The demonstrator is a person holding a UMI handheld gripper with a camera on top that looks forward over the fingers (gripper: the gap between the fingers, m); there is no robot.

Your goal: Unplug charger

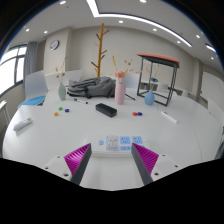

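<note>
Work surface: a white table fills the scene ahead of the gripper. Beyond its far edge, at about 11 to 12 o'clock, stands a wooden coat stand, and at 1 to 2 o'clock a black-framed side table.

On the table, far side: a heap of grey cloth at 11 o'clock; a pink vase at 12 o'clock; a blue cup at 1 o'clock. A black rectangular object lies just short of the vase. Small coloured pieces are scattered at 10 to 11 o'clock.

Task item: a white power strip lies flat between the fingertips and just ahead of them. The charger on it cannot be told apart from the sockets.

Claw: wide apart, magenta pads flanking the strip, holding nothing.

Handling judgement: a charger plug would be light, rigid and smooth-sided, seated firmly by friction. Grip should be on the plug body, opposite flat faces, not the cable. The strip is light and may lift with the pull.
</note>
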